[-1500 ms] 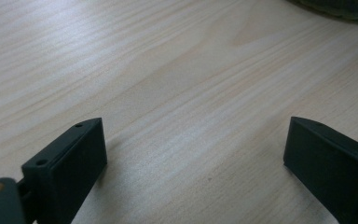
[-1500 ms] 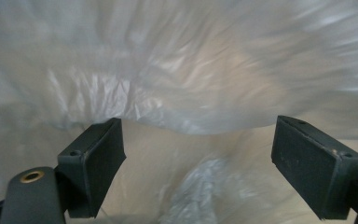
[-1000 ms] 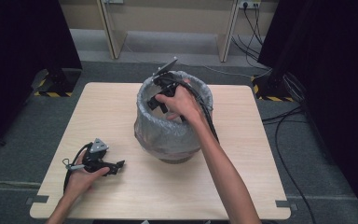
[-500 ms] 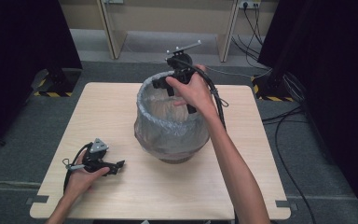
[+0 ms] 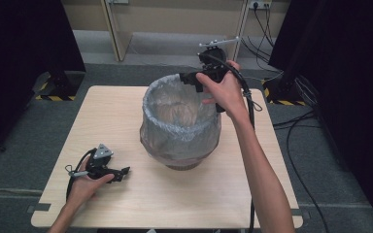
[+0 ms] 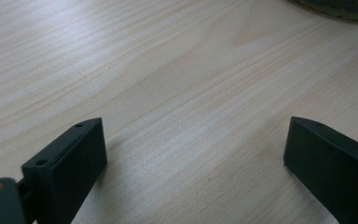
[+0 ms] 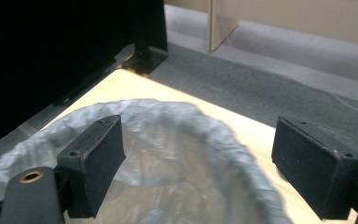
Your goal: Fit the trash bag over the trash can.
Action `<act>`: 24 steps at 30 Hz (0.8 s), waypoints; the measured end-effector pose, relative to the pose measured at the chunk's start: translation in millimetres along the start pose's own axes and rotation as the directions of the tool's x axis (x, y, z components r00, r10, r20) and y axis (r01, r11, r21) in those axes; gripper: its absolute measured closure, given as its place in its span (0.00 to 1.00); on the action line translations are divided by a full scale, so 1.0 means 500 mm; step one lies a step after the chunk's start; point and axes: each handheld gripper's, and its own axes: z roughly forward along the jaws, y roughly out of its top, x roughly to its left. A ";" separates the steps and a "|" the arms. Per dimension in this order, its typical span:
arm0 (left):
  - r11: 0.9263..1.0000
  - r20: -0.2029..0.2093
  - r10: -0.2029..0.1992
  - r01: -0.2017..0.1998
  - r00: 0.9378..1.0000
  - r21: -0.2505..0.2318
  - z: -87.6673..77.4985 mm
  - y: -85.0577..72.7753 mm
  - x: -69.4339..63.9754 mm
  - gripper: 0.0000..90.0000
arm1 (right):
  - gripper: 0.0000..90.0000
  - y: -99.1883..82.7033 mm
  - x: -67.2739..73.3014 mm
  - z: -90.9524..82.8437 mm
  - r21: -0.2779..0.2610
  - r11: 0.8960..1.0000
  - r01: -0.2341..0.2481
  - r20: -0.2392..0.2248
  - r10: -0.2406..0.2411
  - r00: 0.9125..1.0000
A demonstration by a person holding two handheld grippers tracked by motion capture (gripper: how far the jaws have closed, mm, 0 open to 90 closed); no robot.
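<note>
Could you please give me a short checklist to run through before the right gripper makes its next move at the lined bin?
1. Right gripper jaws open and holding nothing: ok.
2. Right gripper clear above the rim: ok.
3. Clear plastic liner folded over the round bin's rim all round: near and side rim ok, far edge cannot tell.
4. Bin upright on the pale wooden table: ok.
5. Left gripper open, low over the table, away from the bin: ok.

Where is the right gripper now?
In the high view the right gripper hangs open above the far right rim of the lined bin, mid-table.
</note>
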 end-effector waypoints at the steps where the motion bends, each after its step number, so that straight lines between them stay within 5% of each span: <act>1: 1.000 0.000 0.000 0.000 1.000 0.002 0.000 0.000 0.000 0.06 | 0.20 -0.002 -0.008 -0.007 -0.011 1.000 -0.001 0.011 0.002 1.000; 13: 1.000 0.001 0.000 0.000 1.000 0.003 0.000 0.000 0.000 0.06 | 0.20 -0.045 -0.074 -0.061 -0.063 0.998 0.002 0.091 0.004 0.996; 24: 1.000 0.001 0.000 0.000 1.000 0.003 0.000 0.000 0.000 0.06 | 0.20 -0.085 -0.128 -0.064 -0.098 0.995 -0.017 0.163 0.033 0.986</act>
